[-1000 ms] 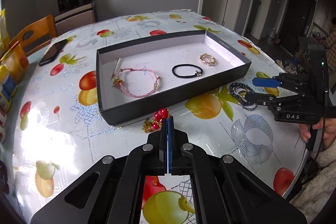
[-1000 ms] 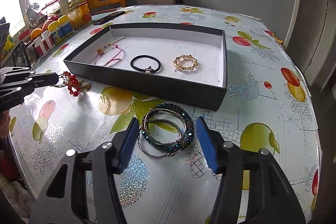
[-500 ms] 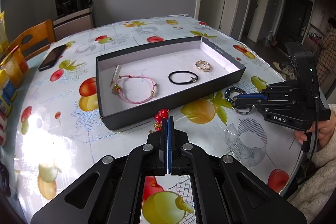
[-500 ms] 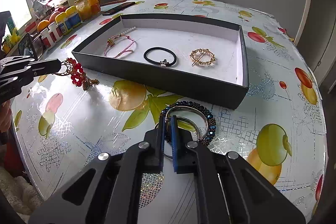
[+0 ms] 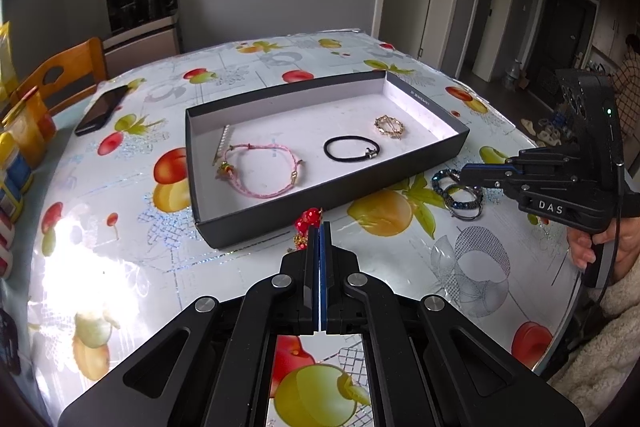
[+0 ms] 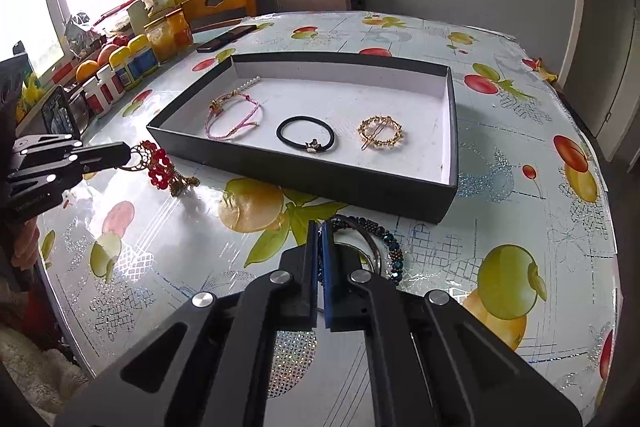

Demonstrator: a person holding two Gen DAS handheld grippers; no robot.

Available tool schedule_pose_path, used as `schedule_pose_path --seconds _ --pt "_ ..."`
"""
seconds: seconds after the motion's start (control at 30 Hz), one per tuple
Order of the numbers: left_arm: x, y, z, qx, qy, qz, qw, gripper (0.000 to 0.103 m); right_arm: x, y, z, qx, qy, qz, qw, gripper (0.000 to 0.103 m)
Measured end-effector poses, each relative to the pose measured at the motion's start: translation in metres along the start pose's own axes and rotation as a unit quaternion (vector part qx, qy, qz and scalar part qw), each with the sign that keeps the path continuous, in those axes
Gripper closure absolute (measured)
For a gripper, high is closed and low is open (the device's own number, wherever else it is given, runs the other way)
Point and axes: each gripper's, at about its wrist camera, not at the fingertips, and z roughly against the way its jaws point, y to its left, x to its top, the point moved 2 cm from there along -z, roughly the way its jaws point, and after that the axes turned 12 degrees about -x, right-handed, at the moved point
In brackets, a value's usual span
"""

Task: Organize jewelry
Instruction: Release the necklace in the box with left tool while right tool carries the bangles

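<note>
We've got both tongs pinched on pieces beside the tray (image 6: 304, 171) on the table: left tongs (image 6: 127, 151) on red bead charm (image 6: 162, 171), right tongs (image 6: 320, 229) on blue bangles (image 6: 384, 239); next, lift & drop w/ the rest.

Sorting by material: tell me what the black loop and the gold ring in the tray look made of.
Black loop: apparently fabric-covered elastic, matte, with a small metal charm. Gold ring: likely gilt metal, shiny and openwork, with a pin across it. Both lie in the tray.
</note>
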Motion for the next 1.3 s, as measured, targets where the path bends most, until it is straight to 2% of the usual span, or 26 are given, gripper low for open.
schedule_pose_path --seconds 0.6,0.87,1.1,1.3 --pt "0.019 -0.007 0.019 -0.009 -0.023 -0.018 0.9995 0.103 0.031 -0.005 0.03 0.018 -0.044 -0.014 0.999 0.102" --pt "0.062 -0.012 0.021 -0.016 -0.04 -0.056 0.9975 0.103 0.054 -0.004 0.026 0.015 -0.06 -0.009 0.998 0.102" --pt "0.109 0.005 -0.02 -0.018 -0.027 -0.064 0.9974 0.103 0.077 -0.011 0.001 0.005 -0.066 -0.015 0.998 0.102" --pt "0.127 0.02 -0.075 -0.02 0.009 -0.062 0.9978 0.103 0.096 -0.017 -0.034 -0.014 -0.069 -0.032 0.997 0.102"
